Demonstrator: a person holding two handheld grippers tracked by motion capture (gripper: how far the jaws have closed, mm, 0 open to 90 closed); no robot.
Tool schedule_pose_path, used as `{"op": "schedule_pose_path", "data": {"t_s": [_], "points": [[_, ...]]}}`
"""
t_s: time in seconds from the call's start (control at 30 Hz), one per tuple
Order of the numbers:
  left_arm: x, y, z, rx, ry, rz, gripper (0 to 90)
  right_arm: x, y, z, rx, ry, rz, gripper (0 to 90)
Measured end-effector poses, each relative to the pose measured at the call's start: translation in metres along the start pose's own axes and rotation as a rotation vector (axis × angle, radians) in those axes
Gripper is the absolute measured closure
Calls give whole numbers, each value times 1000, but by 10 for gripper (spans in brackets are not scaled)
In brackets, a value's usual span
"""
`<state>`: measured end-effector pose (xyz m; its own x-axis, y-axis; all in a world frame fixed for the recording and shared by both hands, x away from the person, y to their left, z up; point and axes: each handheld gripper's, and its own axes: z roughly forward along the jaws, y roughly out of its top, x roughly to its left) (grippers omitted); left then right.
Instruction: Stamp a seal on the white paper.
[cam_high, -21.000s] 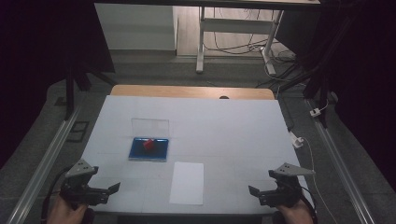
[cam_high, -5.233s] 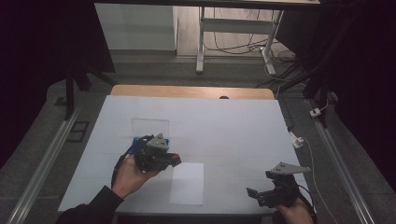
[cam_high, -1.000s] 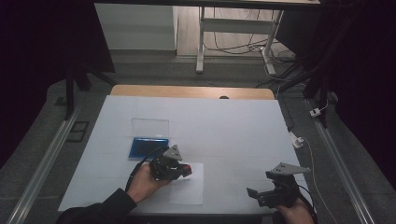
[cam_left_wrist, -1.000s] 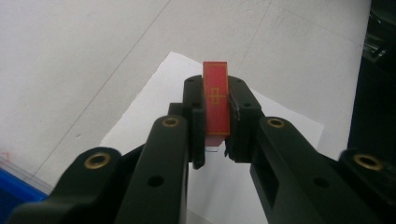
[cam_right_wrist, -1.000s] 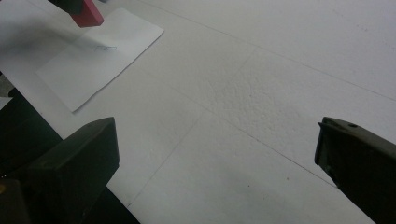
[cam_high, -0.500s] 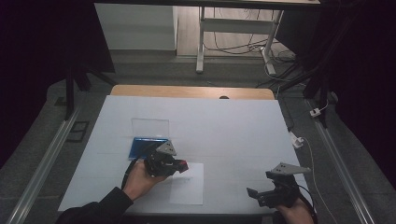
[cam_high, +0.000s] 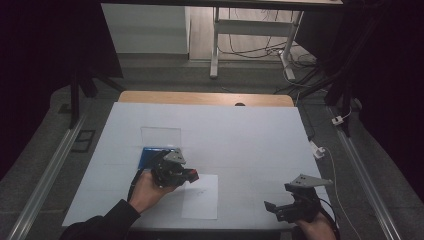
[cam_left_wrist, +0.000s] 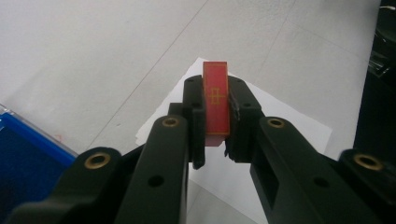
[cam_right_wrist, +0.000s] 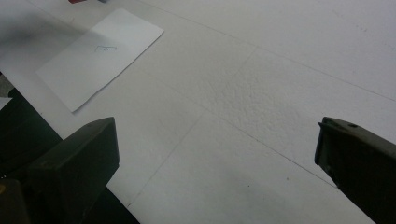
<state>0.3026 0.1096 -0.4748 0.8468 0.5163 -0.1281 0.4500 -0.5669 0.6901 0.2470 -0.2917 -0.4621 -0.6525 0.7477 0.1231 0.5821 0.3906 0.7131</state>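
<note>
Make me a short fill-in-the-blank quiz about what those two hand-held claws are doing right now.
1. The left claw is shut on a small ____ block.
2. That block hangs over a sheet of white ____.
3. The right claw has its jaws ____ and holds nothing.
4. The tray behind the left claw is ____ in colour.

Missing words: red; paper; open; blue

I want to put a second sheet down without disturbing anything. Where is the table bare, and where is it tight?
Bare: the whole right half of the table, between the paper sheet and the right gripper, and the far strip beyond the clear lid. Crowded: front left, where the left gripper, holding the red block, sits between the blue tray and the sheet.
</note>
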Motion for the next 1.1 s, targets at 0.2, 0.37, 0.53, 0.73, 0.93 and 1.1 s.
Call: {"op": "schedule_pose_path", "data": {"t_s": [0.2, 0.37, 0.53, 0.73, 0.93, 1.1], "points": [[4, -1, -5, -6, 7, -8, 796, 0, 0, 0, -1, 0, 0, 3], [7, -3, -9, -13, 19, -20, 796, 0, 0, 0, -1, 0, 0, 3], [10, -4, -13, -17, 35, -25, 796, 0, 0, 0, -1, 0, 0, 3], [14, -5, -17, -18, 53, -32, 796, 0, 0, 0, -1, -1, 1, 3], [18, -7, -21, -22, 68, -45, 796, 0, 0, 0, -1, -1, 1, 3], [22, -8, -25, -23, 86, -53, 796, 0, 0, 0, -1, -1, 1, 3]]}}
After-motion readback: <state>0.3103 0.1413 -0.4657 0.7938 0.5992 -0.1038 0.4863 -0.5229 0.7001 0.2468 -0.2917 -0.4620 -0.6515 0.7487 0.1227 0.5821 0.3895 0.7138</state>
